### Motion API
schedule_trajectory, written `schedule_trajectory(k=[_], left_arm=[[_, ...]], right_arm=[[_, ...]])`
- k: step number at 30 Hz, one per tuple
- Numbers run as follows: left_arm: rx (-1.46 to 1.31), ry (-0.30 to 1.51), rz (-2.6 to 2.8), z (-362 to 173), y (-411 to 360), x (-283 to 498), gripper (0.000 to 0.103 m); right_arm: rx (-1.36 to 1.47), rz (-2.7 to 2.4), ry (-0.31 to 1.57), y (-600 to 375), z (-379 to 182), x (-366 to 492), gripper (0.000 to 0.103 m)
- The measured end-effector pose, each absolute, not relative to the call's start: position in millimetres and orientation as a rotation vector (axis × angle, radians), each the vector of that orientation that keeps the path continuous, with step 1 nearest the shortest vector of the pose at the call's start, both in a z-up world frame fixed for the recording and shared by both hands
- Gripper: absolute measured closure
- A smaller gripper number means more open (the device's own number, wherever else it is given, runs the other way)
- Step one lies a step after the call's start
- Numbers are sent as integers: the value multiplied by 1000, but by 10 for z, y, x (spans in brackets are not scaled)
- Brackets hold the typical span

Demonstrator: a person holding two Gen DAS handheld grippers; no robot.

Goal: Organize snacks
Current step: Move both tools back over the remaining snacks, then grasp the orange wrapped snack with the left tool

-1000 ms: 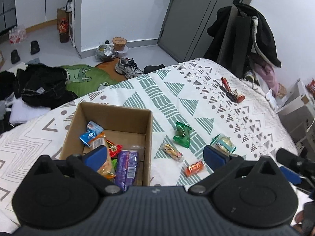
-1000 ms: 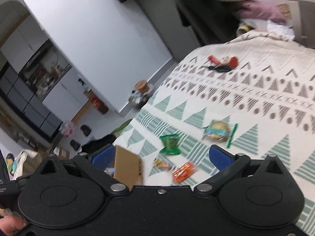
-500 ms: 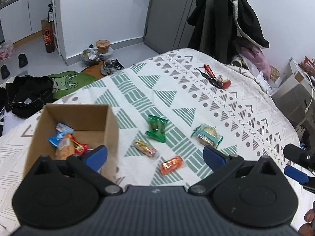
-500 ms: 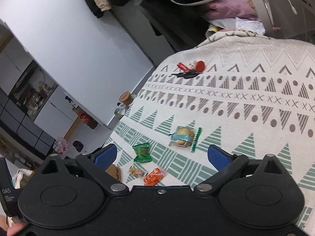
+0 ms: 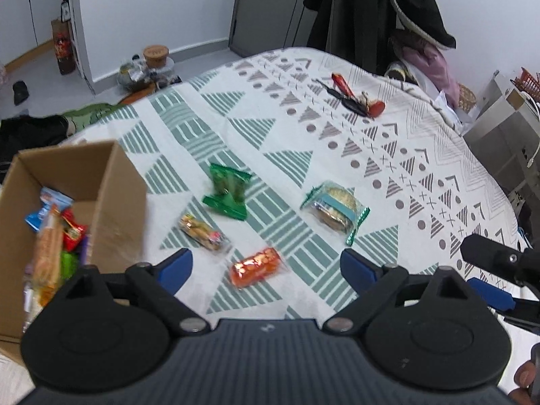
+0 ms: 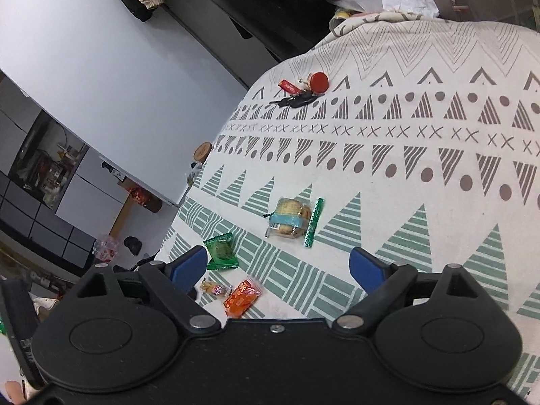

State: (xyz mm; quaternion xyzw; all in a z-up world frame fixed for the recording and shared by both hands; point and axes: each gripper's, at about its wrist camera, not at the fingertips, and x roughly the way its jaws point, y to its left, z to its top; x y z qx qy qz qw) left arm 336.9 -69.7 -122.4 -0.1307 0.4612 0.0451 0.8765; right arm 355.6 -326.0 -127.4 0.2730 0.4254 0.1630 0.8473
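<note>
From the left wrist, the left gripper (image 5: 266, 268) hangs spread wide and holding nothing above the patterned bedspread (image 5: 388, 155). An orange packet (image 5: 255, 266) lies just ahead between its fingers, with a small clear-wrapped snack (image 5: 204, 233), a green packet (image 5: 227, 190) and a wrapped biscuit pack (image 5: 334, 209) beyond. A cardboard box (image 5: 111, 199) at left holds several wrapped snacks, somewhat blurred. Keys (image 5: 357, 101) lie well apart.

From the right wrist, the right gripper (image 6: 278, 266) is likewise released and empty. The biscuit pack (image 6: 292, 217), green packet (image 6: 221, 250) and orange packet (image 6: 242, 297) rest apart on the bedspread (image 6: 422, 168).
</note>
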Motion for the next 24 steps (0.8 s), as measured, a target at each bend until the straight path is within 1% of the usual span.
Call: schedule_trajectory(k=[3, 6, 9, 11, 13, 19, 20, 22, 24], left_arm=[[-279, 976, 88, -1331, -722, 3443, 12], [-285, 1000, 78, -1463, -746, 3519, 19], [-276, 1025, 74, -1601, -760, 3592, 28], [-267, 1042, 75, -1687, -757, 3639, 39], [-264, 1054, 68, -1766, -747, 3680, 43], [-191, 1073, 76, -1947, -777, 3768, 45], [-189, 1074, 78, -1968, -773, 3786, 48], [-179, 1077, 86, -2004, -774, 3817, 50], [-187, 1097, 70, -2059, -771, 3854, 59]], right_arm=[[583, 337, 915, -3263, -1326, 3592, 12], [585, 333, 925, -3257, -1365, 3626, 13], [581, 327, 934, -3249, -1401, 3663, 13], [581, 324, 944, -3244, -1431, 3693, 13], [578, 320, 953, -3229, -1461, 3723, 13], [563, 314, 981, -3168, -1545, 3820, 14], [559, 313, 985, -3154, -1559, 3837, 14], [555, 310, 989, -3139, -1588, 3863, 14], [554, 298, 1002, -3128, -1637, 3903, 14]])
